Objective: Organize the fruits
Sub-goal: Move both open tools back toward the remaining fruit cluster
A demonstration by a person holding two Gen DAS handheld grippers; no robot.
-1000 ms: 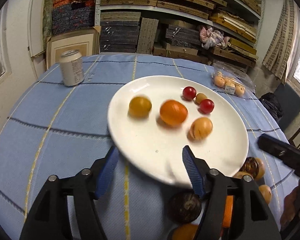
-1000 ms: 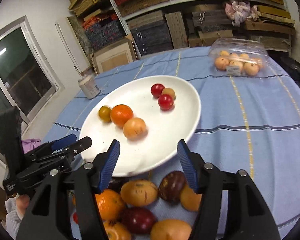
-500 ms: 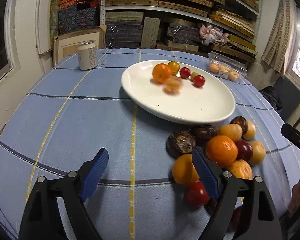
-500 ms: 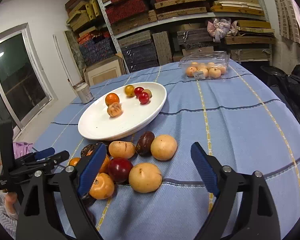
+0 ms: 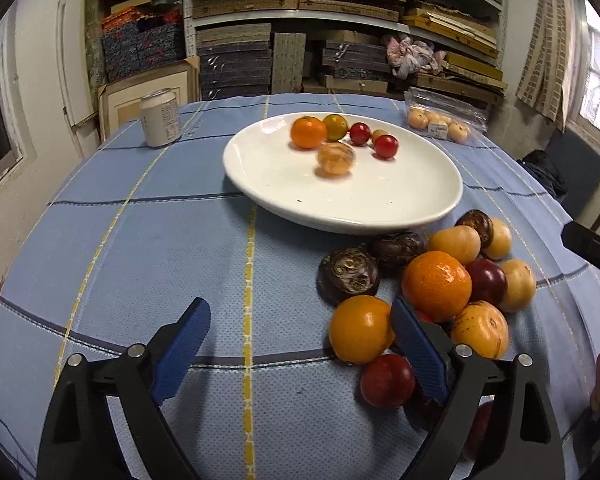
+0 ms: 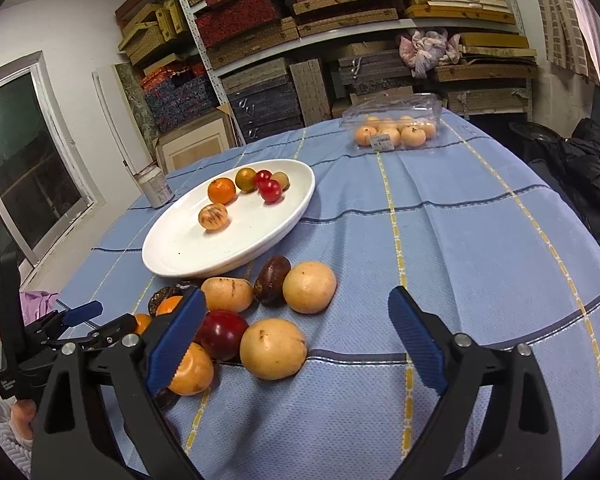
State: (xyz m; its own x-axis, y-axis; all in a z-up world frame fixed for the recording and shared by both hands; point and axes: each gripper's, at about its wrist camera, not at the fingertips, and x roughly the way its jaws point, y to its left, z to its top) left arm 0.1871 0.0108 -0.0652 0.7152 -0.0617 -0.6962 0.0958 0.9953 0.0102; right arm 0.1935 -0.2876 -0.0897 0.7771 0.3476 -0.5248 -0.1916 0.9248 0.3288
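Six small fruits [image 5: 336,159] (one striped, blurred) sit on the white plate [image 5: 380,204].

A plate [image 5: 428,204] holding six fruits is set mid-table [image 5: 140,240]; a fruit pile [image 5: 436,284] lies just before it, a can [image 5: 160,118] behind-left, a fruit box [image 5: 444,120] behind-right.

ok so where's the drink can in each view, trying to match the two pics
Left wrist: the drink can stands upper left, beyond the white plate, on the blue tablecloth.
Right wrist: the same can is at middle left, partly hidden behind the plate's far rim.
Shared landmark: the clear fruit box.
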